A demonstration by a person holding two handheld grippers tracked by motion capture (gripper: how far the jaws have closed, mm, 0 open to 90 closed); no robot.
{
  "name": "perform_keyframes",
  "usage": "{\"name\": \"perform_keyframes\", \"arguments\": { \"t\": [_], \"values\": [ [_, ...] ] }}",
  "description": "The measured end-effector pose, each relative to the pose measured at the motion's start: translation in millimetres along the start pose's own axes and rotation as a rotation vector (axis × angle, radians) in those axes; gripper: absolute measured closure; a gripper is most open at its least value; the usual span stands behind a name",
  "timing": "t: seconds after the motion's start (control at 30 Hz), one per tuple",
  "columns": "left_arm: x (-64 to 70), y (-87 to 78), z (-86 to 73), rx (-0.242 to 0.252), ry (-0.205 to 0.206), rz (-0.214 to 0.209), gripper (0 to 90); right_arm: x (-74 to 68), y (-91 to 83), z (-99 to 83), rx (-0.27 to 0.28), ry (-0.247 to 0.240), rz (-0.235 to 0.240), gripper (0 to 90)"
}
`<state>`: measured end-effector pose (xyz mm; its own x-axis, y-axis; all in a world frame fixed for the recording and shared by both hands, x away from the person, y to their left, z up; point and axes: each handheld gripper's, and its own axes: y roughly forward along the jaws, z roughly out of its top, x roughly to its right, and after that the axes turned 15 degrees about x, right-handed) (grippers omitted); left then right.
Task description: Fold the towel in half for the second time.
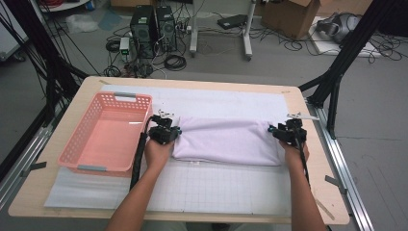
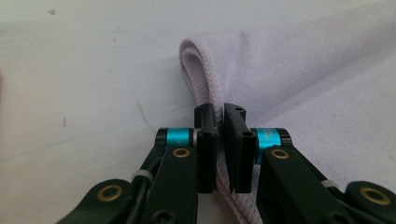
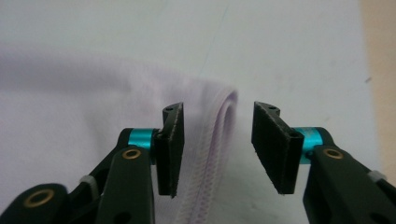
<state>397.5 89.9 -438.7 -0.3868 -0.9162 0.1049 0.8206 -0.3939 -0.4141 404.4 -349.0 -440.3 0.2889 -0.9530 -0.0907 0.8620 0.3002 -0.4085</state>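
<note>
Here, towel (image 1: 226, 141) edges near basket (image 1: 108, 132).

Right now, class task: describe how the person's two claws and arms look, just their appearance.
Both the left claw and right claw are black, with flat rectangular black pads, turquoise metal collars and brass-coloured rivets. A black cable trails back along the left forearm. Both forearms are bare, with no sleeves showing.

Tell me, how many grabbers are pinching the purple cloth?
1. The left gripper pinches the cloth at its left edge; the right gripper is open around the right edge.
</note>
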Motion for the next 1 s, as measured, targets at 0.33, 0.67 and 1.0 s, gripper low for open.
{"name": "perform_keyframes", "arguments": {
  "t": [0.33,0.67,1.0],
  "values": [
    [0.3,-8.4,5.5,0.077,-0.023,-0.097,48.3,-7.1,-1.7,-2.7,0.029,-0.059,-0.187,60.5],
    [16.5,-27.3,-5.8,0.057,-0.008,-0.201,42.5,-11.8,-63.4,-11.1,0.124,-0.034,0.046,57.5],
    [26.6,-46.5,-28.0,0.017,0.118,-0.153,53.8,-30.6,-83.6,-51.1,0.011,-0.148,0.191,82.3]
  ]
}}
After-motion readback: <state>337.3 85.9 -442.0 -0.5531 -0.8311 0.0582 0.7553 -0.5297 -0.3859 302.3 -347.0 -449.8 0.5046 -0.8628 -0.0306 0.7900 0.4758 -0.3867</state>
